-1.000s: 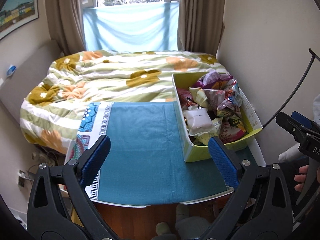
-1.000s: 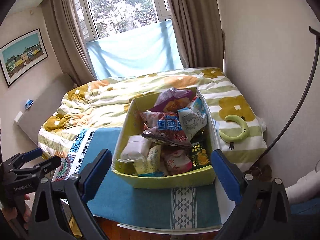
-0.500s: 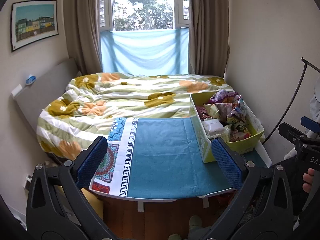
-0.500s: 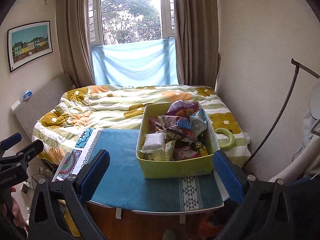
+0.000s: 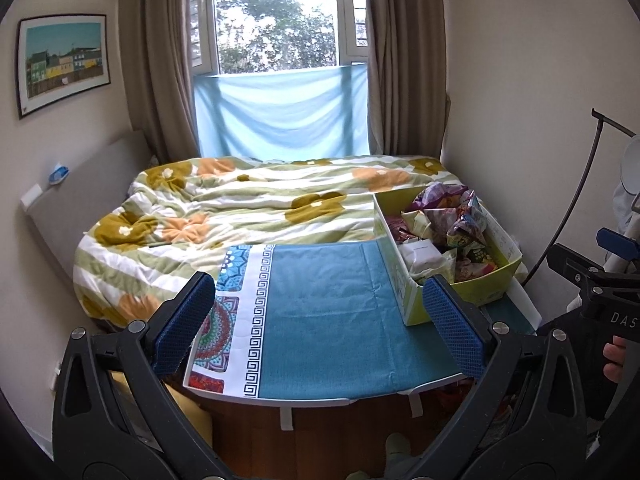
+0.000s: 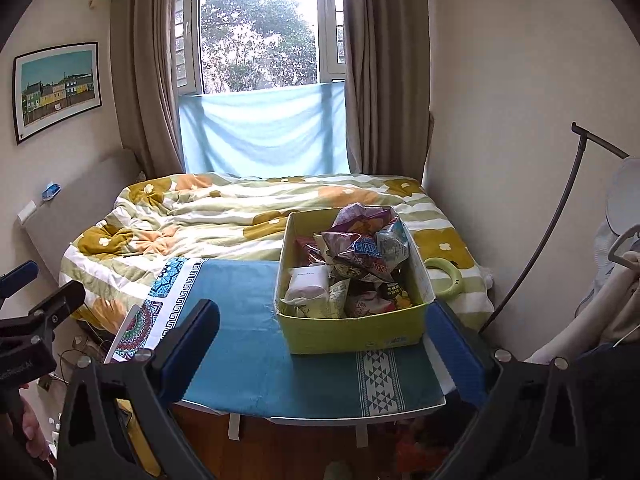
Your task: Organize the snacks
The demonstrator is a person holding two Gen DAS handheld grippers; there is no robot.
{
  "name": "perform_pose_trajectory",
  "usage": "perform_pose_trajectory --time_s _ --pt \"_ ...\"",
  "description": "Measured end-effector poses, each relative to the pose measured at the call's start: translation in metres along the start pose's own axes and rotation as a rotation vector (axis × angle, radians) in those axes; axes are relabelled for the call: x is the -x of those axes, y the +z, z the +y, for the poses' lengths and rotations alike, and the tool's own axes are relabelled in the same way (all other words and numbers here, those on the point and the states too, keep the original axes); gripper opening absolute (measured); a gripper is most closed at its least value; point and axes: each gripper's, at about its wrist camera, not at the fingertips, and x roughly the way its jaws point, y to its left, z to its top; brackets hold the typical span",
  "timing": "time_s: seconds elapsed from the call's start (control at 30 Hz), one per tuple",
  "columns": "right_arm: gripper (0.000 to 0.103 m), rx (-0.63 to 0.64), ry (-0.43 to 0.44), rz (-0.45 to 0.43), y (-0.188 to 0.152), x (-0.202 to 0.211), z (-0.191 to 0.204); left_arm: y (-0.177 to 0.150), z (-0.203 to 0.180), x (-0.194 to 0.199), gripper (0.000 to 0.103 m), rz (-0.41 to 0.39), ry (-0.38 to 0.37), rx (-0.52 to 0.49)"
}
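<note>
A yellow-green cardboard box (image 6: 352, 332) full of snack packets (image 6: 364, 248) stands on the right part of a small table covered with a teal cloth (image 6: 248, 320). The box also shows at the right in the left wrist view (image 5: 412, 300), with a white packet (image 5: 420, 252) near its front. My left gripper (image 5: 316, 328) is open and empty, held back from the table's front edge over the bare cloth (image 5: 324, 300). My right gripper (image 6: 324, 348) is open and empty, in front of the box and apart from it.
A bed with a flowered striped duvet (image 5: 240, 208) lies behind the table. A green ring-shaped object (image 6: 448, 272) lies on the bed right of the box. A wall and a dark curved pole (image 6: 560, 216) stand at the right. Wooden floor (image 5: 320, 440) lies below the table edge.
Both grippers have pulled back and up from the table, so the table and box look smaller and farther away. Both stay open and empty.
</note>
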Motion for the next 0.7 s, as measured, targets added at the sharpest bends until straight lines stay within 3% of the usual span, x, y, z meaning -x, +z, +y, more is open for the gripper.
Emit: perform_pose_trajectory --time_s 0.7 --pt "0.103 0.005 -0.005 0.008 -0.0030 -0.0026 0.0045 -0.0010 0.0053 -0.0012 0.103 -0.003 0.008 0.005"
